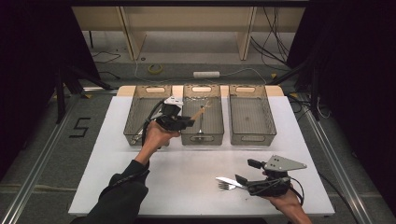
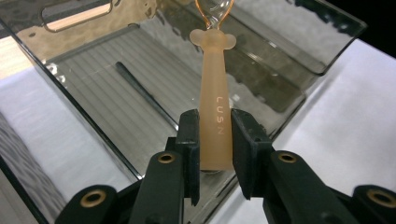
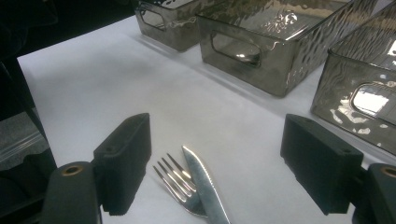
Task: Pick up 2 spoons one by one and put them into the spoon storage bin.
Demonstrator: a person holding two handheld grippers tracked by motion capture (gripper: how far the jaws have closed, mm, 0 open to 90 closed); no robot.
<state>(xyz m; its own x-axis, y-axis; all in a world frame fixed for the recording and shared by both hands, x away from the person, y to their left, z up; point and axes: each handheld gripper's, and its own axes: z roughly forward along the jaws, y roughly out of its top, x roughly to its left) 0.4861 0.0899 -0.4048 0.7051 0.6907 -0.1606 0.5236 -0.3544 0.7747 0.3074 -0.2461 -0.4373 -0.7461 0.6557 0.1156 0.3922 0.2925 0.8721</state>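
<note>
Left gripper view: we've got the left tool (image 2: 212, 140) clamped on the whisk handle (image 2: 214, 107), pointing lengthwise over the middle bin (image 2: 84, 121); right tool (image 3: 229, 172) gapes.

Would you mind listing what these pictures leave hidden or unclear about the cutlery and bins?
- Peach-handled utensil: head cut off by the left gripper view's top edge.
- Fork and knife: handles cut off by the right gripper view's bottom edge.
- Dark utensil in the middle bin: too small in the high view to identify.
</note>
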